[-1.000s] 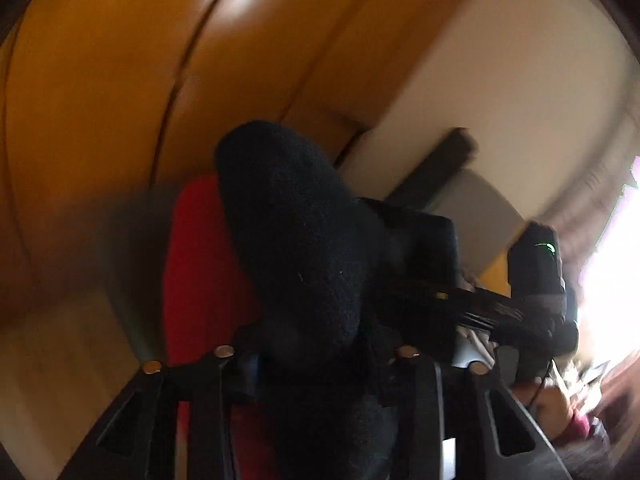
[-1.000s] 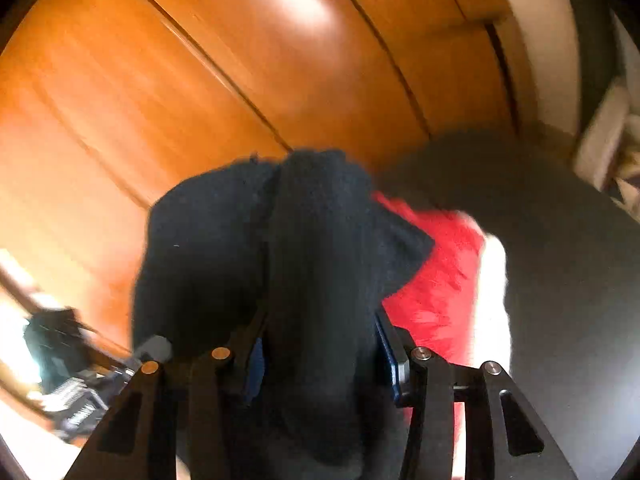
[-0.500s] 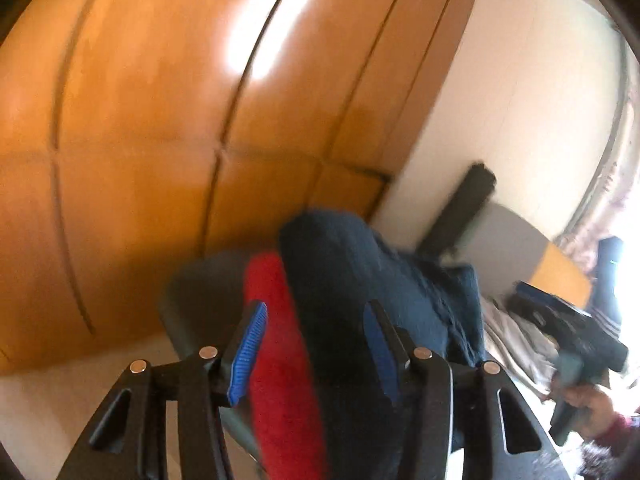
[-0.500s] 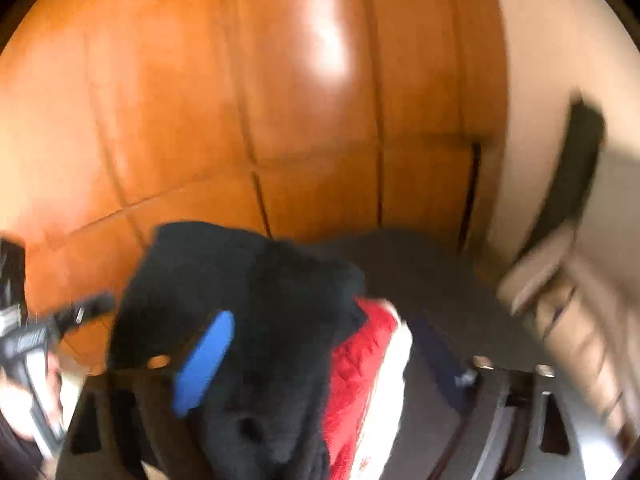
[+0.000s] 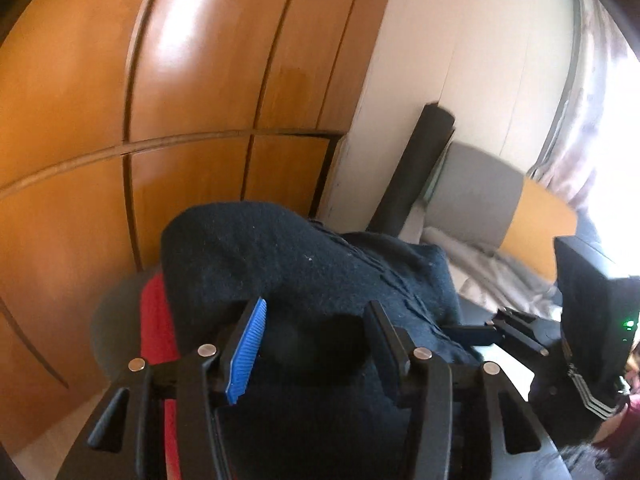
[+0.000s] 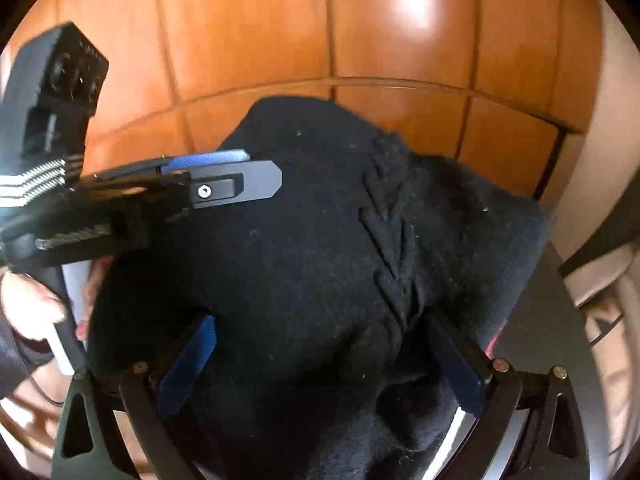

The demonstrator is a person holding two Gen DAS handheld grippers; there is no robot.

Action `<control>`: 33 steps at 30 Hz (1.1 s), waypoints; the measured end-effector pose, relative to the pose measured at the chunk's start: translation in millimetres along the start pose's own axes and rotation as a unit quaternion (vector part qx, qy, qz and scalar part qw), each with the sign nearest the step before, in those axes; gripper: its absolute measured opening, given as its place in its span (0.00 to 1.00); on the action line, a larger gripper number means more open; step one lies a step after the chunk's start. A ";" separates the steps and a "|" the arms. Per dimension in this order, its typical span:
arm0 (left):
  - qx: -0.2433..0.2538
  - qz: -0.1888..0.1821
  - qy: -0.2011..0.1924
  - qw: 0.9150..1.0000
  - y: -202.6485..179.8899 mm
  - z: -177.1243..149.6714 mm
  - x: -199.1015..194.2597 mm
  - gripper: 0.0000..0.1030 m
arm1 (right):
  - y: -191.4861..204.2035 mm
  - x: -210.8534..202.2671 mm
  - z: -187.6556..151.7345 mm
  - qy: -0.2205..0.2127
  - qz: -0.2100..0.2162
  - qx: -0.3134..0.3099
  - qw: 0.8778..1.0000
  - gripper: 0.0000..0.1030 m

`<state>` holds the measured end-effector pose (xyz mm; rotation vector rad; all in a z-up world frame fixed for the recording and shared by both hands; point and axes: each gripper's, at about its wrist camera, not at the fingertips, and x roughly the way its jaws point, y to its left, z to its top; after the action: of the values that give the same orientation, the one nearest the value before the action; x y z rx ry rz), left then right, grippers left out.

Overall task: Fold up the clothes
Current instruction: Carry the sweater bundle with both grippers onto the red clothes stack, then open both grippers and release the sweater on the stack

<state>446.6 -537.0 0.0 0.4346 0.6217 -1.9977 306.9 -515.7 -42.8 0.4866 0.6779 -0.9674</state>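
Observation:
A black knitted sweater [image 5: 304,264] lies in a mound over a red garment [image 5: 158,320] on a grey round surface [image 5: 112,320]. My left gripper [image 5: 316,320] is open, its blue-padded fingers spread apart with the sweater between them. My right gripper [image 6: 320,348] is open too, its jaws wide on either side of the sweater [image 6: 320,220]. The left gripper also shows in the right wrist view [image 6: 224,176], lying on the sweater's left side. The right gripper shows at the right in the left wrist view [image 5: 520,332].
Orange wooden cabinet doors [image 5: 180,120] stand close behind the pile. A white wall, a black roll [image 5: 416,172], a grey cushion [image 5: 476,196] and pale bedding [image 5: 480,272] lie to the right. A curtain [image 5: 592,120] hangs at far right.
Both grippers were shut on the black sweater a second ago; both have opened and let it go. The sweater has come down onto the red garment.

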 end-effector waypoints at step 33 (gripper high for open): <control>0.011 0.180 -0.100 0.978 -71.7 -47.4 -165.5 0.47 | 65.1 -130.8 -8.2 -0.109 -0.203 0.151 0.961 1.00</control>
<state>463.9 -364.4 68.4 0.3279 0.3640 -1.6760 309.6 -402.4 49.9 0.5068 0.4367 -1.5034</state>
